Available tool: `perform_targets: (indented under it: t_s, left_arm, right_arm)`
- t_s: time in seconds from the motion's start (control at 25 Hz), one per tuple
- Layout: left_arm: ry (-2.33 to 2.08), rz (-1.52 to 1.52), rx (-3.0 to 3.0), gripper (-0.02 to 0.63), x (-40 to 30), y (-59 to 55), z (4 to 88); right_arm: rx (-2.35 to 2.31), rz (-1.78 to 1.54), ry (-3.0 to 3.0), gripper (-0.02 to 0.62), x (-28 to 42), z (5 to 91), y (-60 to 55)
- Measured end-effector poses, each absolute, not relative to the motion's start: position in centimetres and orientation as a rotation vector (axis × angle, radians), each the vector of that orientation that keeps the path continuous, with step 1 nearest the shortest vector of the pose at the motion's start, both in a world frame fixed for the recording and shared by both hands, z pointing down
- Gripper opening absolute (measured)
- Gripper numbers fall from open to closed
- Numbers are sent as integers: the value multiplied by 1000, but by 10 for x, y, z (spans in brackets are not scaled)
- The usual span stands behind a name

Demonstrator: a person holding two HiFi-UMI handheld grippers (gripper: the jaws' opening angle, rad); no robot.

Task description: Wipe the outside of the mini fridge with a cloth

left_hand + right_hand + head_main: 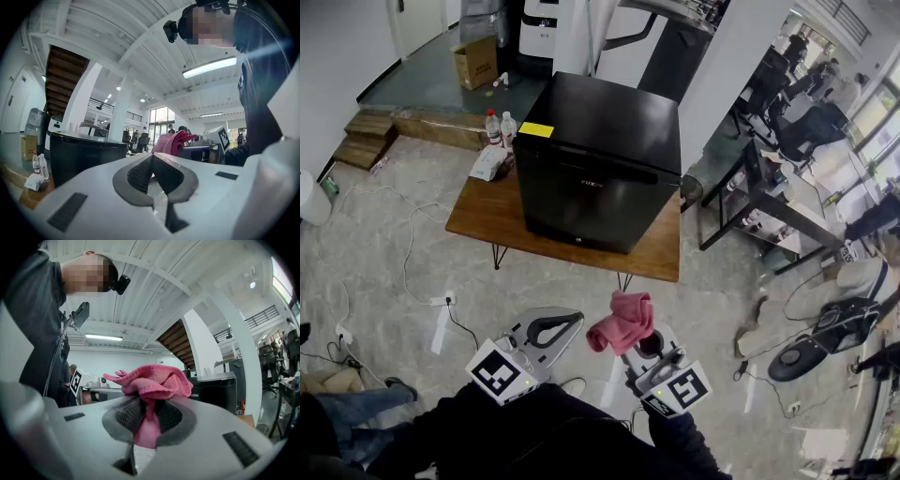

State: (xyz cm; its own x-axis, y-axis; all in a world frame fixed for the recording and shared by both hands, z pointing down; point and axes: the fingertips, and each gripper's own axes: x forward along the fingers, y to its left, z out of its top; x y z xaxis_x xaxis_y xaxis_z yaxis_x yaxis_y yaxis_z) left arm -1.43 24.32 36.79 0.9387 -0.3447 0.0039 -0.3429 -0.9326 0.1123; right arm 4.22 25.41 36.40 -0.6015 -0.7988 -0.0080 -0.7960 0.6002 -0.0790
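Right gripper (148,411): jaws clenched on a pink cloth (154,380), which is bunched above the pads with one fold hanging between them. Left gripper (152,166): jaws pressed together, nothing in them. Both are held over the floor, well apart from the black mini fridge (600,159). The fridge stands door shut on a wooden table (478,214), with two bottles (499,127) just beside it.

From the head view the fridge (595,159) shows only its top and door. Its back is out of sight, and the lettering on the door is too small to read there. It hides the middle of the counter (483,214). The lower end of the cloth (152,380) disappears between the jaws of the right gripper (149,417). The labels on the bottles (499,128) are too small to tell.
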Motion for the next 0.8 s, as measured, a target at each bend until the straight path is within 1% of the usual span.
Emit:
perform_targets:
  t_s: [0.28,0.8]
  left_arm:
    - [-512,-15,2993,6,-29,252,368]
    - [-477,-36,3001,6,-54,224,360]
  right_arm:
    - [-1372,-125,2769,58,23,363,259]
    - [-1354,-82,2777,64,-4,354,234]
